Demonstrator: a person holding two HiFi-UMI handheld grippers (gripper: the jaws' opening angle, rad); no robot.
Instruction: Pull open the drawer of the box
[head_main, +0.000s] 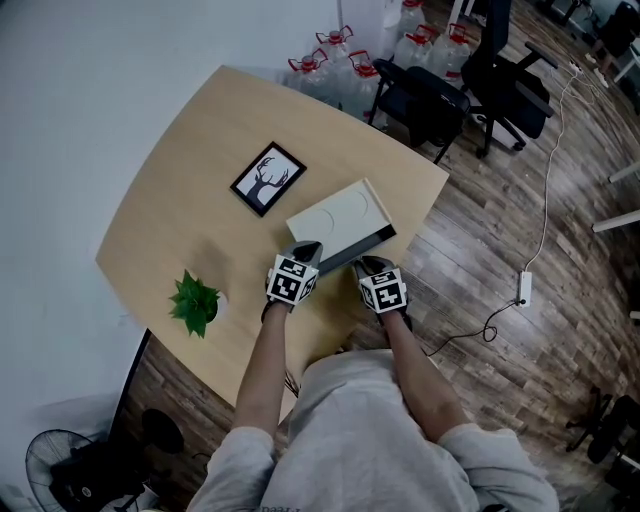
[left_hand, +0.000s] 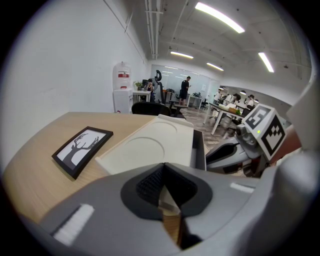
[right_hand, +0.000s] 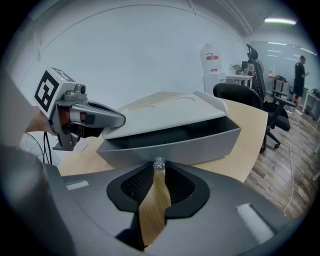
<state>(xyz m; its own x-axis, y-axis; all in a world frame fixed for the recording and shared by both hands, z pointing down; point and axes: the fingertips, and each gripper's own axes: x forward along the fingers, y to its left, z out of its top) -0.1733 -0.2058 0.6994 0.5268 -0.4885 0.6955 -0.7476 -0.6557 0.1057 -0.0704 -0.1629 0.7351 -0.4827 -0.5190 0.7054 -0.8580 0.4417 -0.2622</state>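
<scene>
A flat white box (head_main: 338, 214) lies in the middle of the wooden table, with its grey drawer (head_main: 357, 250) slid partway out toward me. In the right gripper view the drawer (right_hand: 170, 142) gapes open under the lid, and a small clear knob (right_hand: 159, 162) on its front sits at the tips of my right gripper (right_hand: 159, 171), which is shut on it. My left gripper (head_main: 304, 256) is shut, its tips at the box's near left corner (right_hand: 112, 120). In the left gripper view the lid (left_hand: 150, 145) stretches ahead of the jaws (left_hand: 165, 189), which stand together.
A black-framed deer picture (head_main: 268, 178) lies left of the box, and a small green plant (head_main: 195, 302) stands near the table's left front edge. Office chairs (head_main: 440, 95) and water jugs (head_main: 330, 60) stand beyond the table. A cable and power strip (head_main: 522, 288) lie on the floor at right.
</scene>
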